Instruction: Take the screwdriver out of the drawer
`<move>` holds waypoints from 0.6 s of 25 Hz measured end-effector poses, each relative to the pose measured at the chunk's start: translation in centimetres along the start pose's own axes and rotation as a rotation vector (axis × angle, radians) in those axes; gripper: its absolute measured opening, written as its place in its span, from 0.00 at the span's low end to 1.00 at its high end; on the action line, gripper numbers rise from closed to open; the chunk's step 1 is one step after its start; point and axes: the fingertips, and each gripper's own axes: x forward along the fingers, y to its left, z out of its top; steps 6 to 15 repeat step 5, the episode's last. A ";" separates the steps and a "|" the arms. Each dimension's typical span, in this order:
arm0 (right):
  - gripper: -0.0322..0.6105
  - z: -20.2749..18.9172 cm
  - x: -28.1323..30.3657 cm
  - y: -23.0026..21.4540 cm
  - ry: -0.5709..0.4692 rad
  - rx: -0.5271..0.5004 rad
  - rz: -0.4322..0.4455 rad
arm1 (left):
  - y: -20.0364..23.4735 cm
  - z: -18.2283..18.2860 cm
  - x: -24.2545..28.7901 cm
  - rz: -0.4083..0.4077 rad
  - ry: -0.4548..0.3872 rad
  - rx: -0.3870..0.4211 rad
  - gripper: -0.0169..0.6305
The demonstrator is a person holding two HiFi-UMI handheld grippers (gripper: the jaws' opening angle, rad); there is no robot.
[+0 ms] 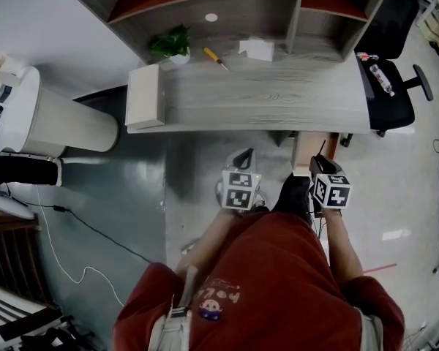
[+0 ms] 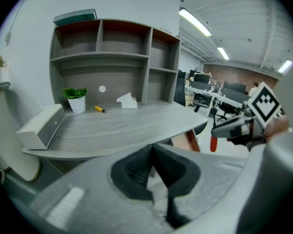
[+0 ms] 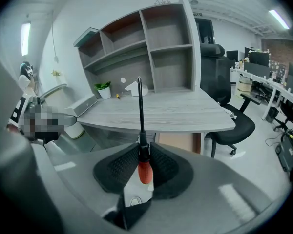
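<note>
Right gripper (image 3: 143,151) jaws clamp screwdriver (image 3: 144,170) at handle neck; judged light, stiff, shaft slick. Left gripper (image 2: 153,152) jaws closed, empty.

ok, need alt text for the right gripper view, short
The right gripper is clamped on a red-handled screwdriver, whose dark shaft points up toward a grey wooden desk with an open shelf unit at its back. A black office chair stands at the desk's right end, and a potted plant sits by the shelves.
</note>
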 end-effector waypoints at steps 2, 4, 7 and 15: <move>0.16 0.2 0.1 -0.1 -0.001 0.003 -0.003 | 0.2 0.2 0.0 0.003 -0.002 -0.005 0.02; 0.16 0.6 0.2 -0.1 0.000 -0.002 -0.002 | 0.4 0.5 0.1 0.005 -0.006 -0.008 0.02; 0.16 0.7 0.2 -0.1 0.001 -0.006 -0.001 | 0.5 0.7 0.1 0.005 -0.009 -0.009 0.02; 0.16 0.7 0.2 -0.1 0.001 -0.006 -0.001 | 0.5 0.7 0.1 0.005 -0.009 -0.009 0.02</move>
